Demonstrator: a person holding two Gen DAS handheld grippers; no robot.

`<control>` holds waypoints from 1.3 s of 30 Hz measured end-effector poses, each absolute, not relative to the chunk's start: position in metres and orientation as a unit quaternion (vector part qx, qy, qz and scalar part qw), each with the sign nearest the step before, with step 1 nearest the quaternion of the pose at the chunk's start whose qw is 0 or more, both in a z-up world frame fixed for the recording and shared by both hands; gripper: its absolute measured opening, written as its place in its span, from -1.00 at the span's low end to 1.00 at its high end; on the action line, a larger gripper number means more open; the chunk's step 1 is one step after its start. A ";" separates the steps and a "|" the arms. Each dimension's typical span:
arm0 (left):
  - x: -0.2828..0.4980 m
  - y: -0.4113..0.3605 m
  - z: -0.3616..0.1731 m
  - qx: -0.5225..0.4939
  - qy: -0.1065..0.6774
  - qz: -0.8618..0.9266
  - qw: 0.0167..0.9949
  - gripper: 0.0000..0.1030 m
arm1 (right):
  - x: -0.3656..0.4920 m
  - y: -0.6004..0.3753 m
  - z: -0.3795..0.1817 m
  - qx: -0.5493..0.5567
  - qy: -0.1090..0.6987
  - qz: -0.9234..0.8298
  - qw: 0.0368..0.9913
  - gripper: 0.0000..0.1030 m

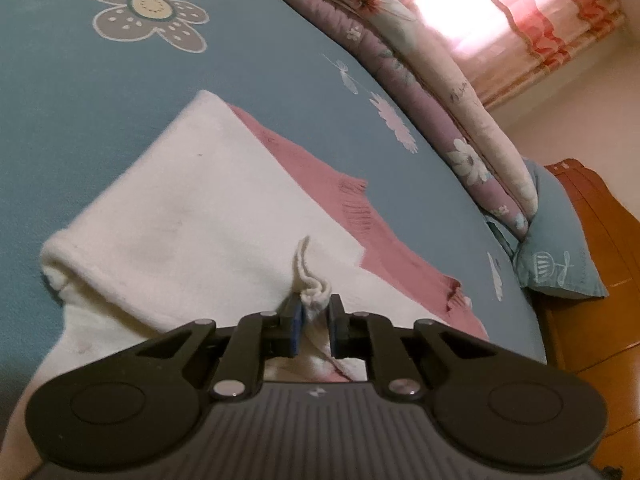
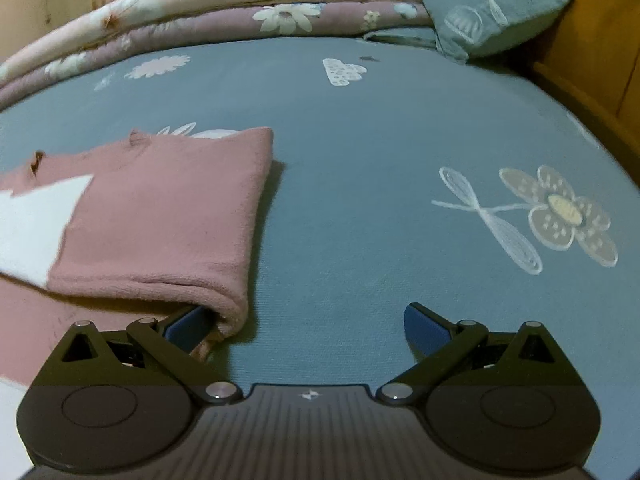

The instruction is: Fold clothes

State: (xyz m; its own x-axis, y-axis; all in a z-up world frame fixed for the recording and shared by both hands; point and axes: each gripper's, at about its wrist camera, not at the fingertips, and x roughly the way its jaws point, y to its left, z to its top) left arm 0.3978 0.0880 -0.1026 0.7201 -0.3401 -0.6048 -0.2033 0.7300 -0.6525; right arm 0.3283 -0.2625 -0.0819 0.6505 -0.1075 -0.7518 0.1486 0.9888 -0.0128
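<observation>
Garment point(image 1: 192, 208), pink and white, lies partly folded on the bed point(image 1: 100, 120), on a blue sheet printed with pale flowers. In the left wrist view a white panel covers most of it, with pink cloth showing along its far edge. The left claw point(image 1: 316, 320) is closed on a small bunched pinch of the white fabric, which puckers up between the pads.

In the right wrist view the pink part of the garment point(image 2: 160, 216) is folded over into a thick, rounded edge. The right claw point(image 2: 308, 328) stands wide open; its left finger point(image 2: 188, 326) sits just beside or under that folded edge, and whether it touches cannot be told, while the other finger is over bare sheet.

A rolled floral quilt point(image 2: 200, 12) lies along the far side of the bed, with a blue pillow point(image 2: 492, 12) at its end against a wooden headboard point(image 2: 592, 52). Pink curtains point(image 1: 520, 20) hang beyond. The quilt bears small script, too blurred to read. No brand or label shows.
</observation>
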 end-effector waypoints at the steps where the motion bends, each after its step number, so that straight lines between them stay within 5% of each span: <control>1: 0.398 0.089 -0.104 -0.368 0.371 -0.041 0.851 -0.81 | 0.328 -0.262 -0.081 0.017 0.413 -0.069 0.908 1.00; 6: 0.394 0.095 -0.098 -0.374 0.370 -0.041 0.850 -0.74 | 0.314 -0.277 -0.059 0.031 0.402 -0.028 0.915 0.96; 9: 0.389 0.099 -0.088 -0.366 0.368 -0.041 0.854 -0.69 | 0.298 -0.304 -0.038 0.111 0.358 -0.005 0.927 0.74; 12: 0.381 0.100 -0.072 -0.345 0.368 -0.043 0.862 -0.46 | 0.295 -0.322 -0.036 0.199 0.323 0.013 0.925 0.24; 14: 0.379 0.091 -0.062 -0.330 0.372 -0.054 0.866 -0.36 | 0.303 -0.321 -0.048 0.235 0.330 0.032 0.914 -0.44; 16: 0.379 0.080 -0.053 -0.315 0.376 -0.069 0.869 -0.35 | 0.313 -0.316 -0.061 0.259 0.350 0.046 0.899 -0.65; 20: 0.389 0.035 -0.041 -0.287 0.380 -0.129 0.870 -0.15 | 0.319 -0.298 -0.072 0.256 0.364 0.063 0.894 -0.64; 26: 0.411 -0.037 -0.062 -0.255 0.406 -0.191 0.857 -0.12 | 0.317 -0.288 -0.072 0.223 0.382 0.057 0.895 -0.62; 32: 0.421 -0.048 -0.094 -0.242 0.418 -0.188 0.855 -0.11 | 0.308 -0.294 -0.058 0.249 0.336 0.078 0.905 -0.54; 39: 0.412 -0.010 -0.091 -0.241 0.418 -0.159 0.861 -0.14 | 0.324 -0.284 -0.087 0.272 0.384 0.092 0.878 -0.52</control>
State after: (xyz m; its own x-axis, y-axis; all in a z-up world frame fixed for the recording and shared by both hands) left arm 0.4116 -0.0100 -0.0915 0.5997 -0.4758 -0.6434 0.0729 0.8332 -0.5482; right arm 0.3240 -0.2844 -0.0873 0.6876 0.3701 -0.6247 0.0475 0.8356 0.5473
